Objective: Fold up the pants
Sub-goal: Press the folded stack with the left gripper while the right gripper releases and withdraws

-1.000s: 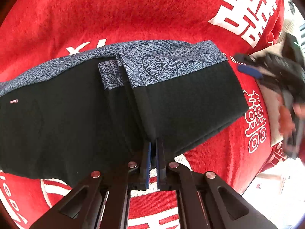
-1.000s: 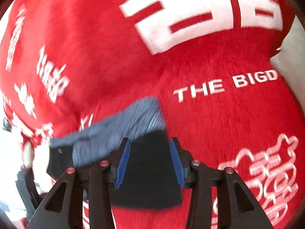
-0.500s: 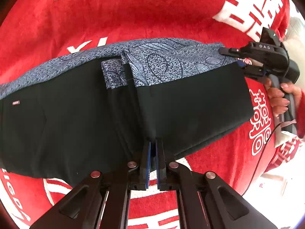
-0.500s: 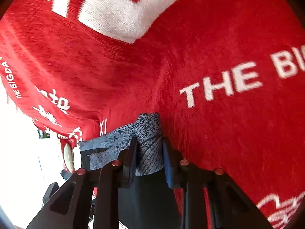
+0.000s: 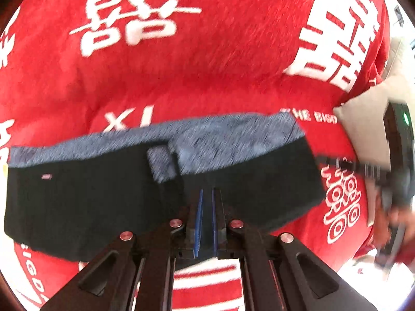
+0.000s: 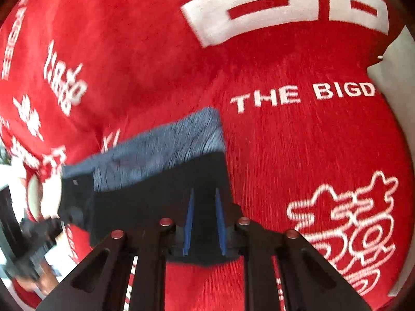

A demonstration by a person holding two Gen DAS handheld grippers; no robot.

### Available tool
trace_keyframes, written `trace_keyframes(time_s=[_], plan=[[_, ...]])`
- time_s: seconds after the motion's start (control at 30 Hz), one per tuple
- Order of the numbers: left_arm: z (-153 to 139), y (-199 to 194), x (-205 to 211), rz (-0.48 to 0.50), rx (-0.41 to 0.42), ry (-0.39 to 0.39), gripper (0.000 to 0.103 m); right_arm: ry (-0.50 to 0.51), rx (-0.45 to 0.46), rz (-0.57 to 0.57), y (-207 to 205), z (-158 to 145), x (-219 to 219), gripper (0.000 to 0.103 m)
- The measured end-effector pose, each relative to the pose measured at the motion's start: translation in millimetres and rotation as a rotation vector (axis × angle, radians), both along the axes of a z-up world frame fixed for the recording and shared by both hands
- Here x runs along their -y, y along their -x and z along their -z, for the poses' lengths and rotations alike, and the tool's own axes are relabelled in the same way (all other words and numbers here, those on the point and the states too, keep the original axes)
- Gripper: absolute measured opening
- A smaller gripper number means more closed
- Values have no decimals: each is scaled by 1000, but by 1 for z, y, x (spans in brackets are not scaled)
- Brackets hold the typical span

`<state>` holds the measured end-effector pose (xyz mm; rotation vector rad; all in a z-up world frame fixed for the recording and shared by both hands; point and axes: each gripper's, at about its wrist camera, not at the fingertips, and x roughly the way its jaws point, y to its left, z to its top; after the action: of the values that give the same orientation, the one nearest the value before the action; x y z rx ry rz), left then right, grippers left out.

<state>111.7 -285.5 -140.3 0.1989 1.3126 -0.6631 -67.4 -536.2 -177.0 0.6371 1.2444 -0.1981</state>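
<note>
The pants (image 5: 103, 194) are black with a blue-grey patterned waistband (image 5: 220, 140). They lie folded in a long strip on the red blanket (image 5: 207, 64). My left gripper (image 5: 206, 194) has its jaws nearly closed with black cloth of the pants' near edge between them. In the right wrist view the pants (image 6: 155, 176) lie at lower left. My right gripper (image 6: 203, 191) sits over the black end with its jaws a little apart, and no cloth is pinched. The right gripper also shows blurred at the right edge of the left wrist view (image 5: 389, 181).
The red blanket (image 6: 285, 142) carries white characters and "THE BIGD" lettering. A pale cushion (image 5: 363, 129) lies at its right edge. The blanket's edge and a bright floor show at lower right in the left wrist view.
My right gripper has pulled back from the waistband corner and its jaws have opened off the cloth. The left gripper has lifted and tilted; both views are blurred by motion.
</note>
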Motion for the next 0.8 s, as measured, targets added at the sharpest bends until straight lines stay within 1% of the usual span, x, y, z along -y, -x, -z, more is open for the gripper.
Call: trace_keyframes(time_s=[0.07, 0.1, 0.13, 0.17, 0.23, 0.27, 0.3, 0.33, 0.4, 0.6, 0.7, 0.77, 0.8], plan=[[9, -6, 15, 8, -1, 4, 6, 32, 1, -42, 1, 0, -14, 18], [17, -8, 23, 11, 2, -15, 6, 47, 0, -56, 2, 0, -15, 18], [27, -10, 28, 13, 9, -46, 6, 63, -3, -73, 0, 2, -21, 18], [41, -11, 31, 13, -3, -92, 6, 62, -6, -80, 3, 2, -18, 18], [65, -8, 24, 1, -61, -137, 6, 58, -18, -93, 0, 9, -25, 18], [66, -3, 17, -10, -47, -108, 6, 68, -27, -97, 0, 14, -29, 18], [64, 2, 14, -4, -19, -97, 6, 78, -30, -102, 1, 19, -32, 18], [63, 7, 15, 13, -12, -113, 6, 91, -28, -106, 0, 21, -34, 18], [59, 12, 15, 17, -2, -128, 6, 113, -20, -121, -2, 21, -38, 18], [51, 12, 5, -60, -14, -132, 6, 70, -24, -125, -5, 24, -33, 23], [45, 16, -2, -88, -12, -128, 6, 57, -22, -158, -8, 24, -35, 30], [41, 16, -11, -108, -16, -120, 6, 67, -20, -178, -10, 23, -40, 38], [40, 17, -15, -119, -20, -113, 20, 80, -20, -190, -11, 22, -44, 40]])
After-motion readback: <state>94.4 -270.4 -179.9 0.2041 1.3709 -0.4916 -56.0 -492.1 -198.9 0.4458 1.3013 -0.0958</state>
